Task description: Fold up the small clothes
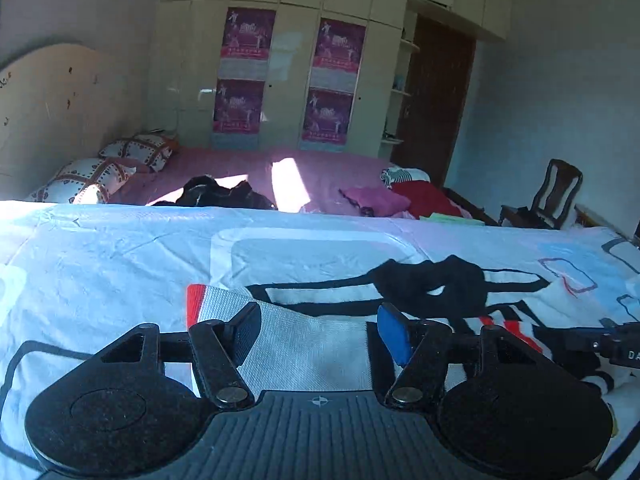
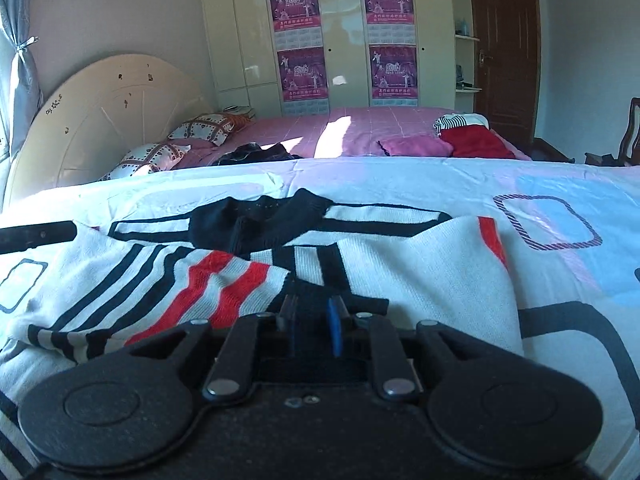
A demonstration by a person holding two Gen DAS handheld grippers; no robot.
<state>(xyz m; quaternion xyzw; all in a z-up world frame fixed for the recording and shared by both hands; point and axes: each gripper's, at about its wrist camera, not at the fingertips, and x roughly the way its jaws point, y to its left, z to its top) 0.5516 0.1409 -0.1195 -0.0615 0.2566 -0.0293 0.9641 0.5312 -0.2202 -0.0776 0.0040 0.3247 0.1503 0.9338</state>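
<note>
Lying crumpled on the bed (image 2: 560, 184), the soft, light striped sweater (image 2: 420, 264) is pinched at its dark hem by the clenched right hand-held gripper (image 2: 314, 320), while the left hand-held gripper (image 1: 316, 328) is held released over a limp sleeve, best taken near the cuff.

Your right gripper (image 2: 314, 320) covers the sweater (image 2: 420, 276) hem in its own view, so you cannot see if the fingers (image 2: 333, 330) pinch the cloth. In the left view, the left gripper (image 1: 318, 330) body hides the near part of the sweater (image 1: 304, 344), and the right edge cuts off the other gripper (image 1: 612, 344). The poster (image 2: 296, 4) text is too small to read. The chair (image 2: 630, 132) is cut by the frame.
</note>
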